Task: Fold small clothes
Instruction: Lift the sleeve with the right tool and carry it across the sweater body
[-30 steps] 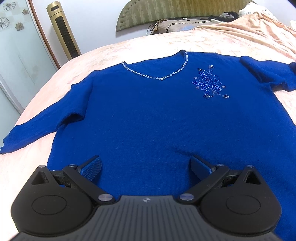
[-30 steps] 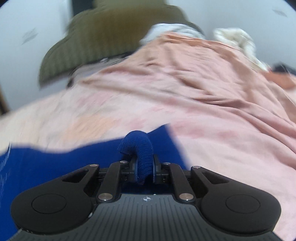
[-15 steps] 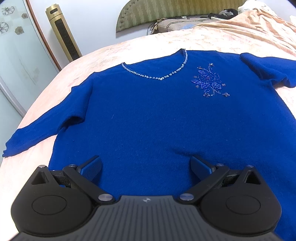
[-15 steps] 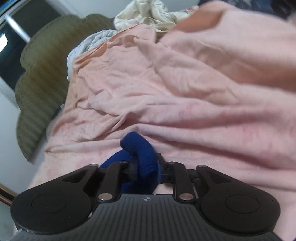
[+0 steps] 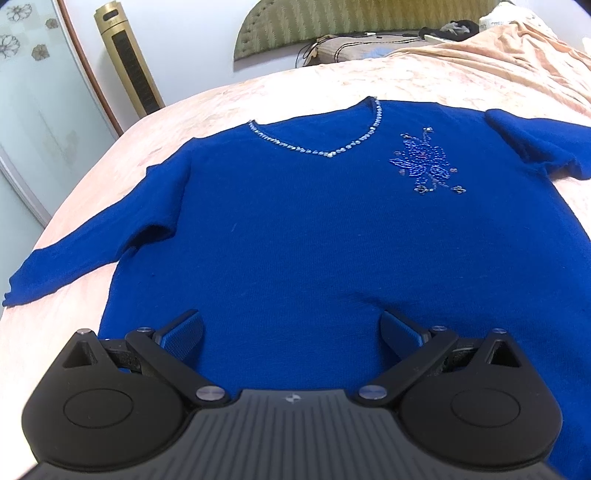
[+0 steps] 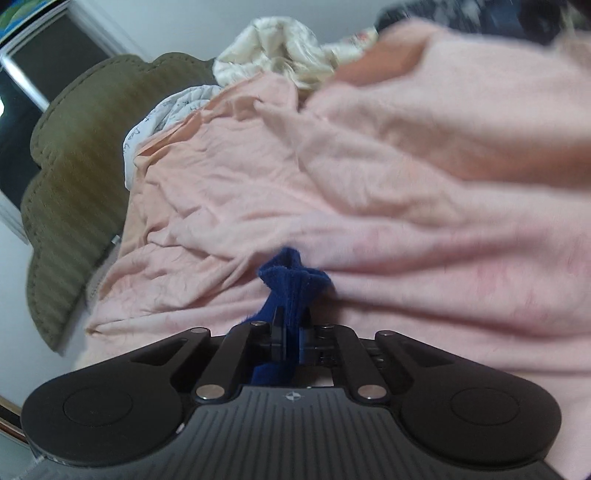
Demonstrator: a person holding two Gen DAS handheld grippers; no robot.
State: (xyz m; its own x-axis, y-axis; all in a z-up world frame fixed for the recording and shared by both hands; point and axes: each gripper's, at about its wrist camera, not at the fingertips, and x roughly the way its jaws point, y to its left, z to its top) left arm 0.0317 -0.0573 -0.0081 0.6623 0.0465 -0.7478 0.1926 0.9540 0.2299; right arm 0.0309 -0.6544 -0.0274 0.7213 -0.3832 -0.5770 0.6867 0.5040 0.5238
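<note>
Left gripper (image 5: 291, 326) nearest the lens, over the lower front of the royal-blue knitted sweater (image 5: 314, 236); fingers spread wide, blue pads (image 5: 184, 332) apart, nothing between them. Contact with the knit: cannot tell. Sweater spread flat, front up, on the pale peach patterned bed cover (image 5: 207, 99), hem toward the camera. Left-of-frame sleeve (image 5: 77, 266) stretched out toward the bed edge; opposite sleeve (image 5: 535, 147) running off the frame's right side. Further up: beaded flower motif (image 5: 424, 164) on the chest, then a V-neckline trimmed with silver beads (image 5: 325, 149). Beyond the collar: bare cover, a rumpled peach blanket (image 5: 498, 55) at the right, a brown-edged pillow (image 5: 351, 48) with dark cords on it, an olive ribbed headboard (image 5: 332, 26). Gold tower fan (image 5: 127, 62) upright against the white wall at the far left, beside a frosted glass panel with flower prints (image 5: 26, 74). Right gripper (image 6: 291, 317) closed tight, pinching a bunched fold of the same blue knit (image 6: 291, 280) that sticks out past the fingertips. Ahead of it, crumpled peach blanket (image 6: 369, 184) filling most of that view, somewhat blurred; cream-white cloth heap (image 6: 273, 51) on top; olive headboard (image 6: 81, 166) at the left.
</note>
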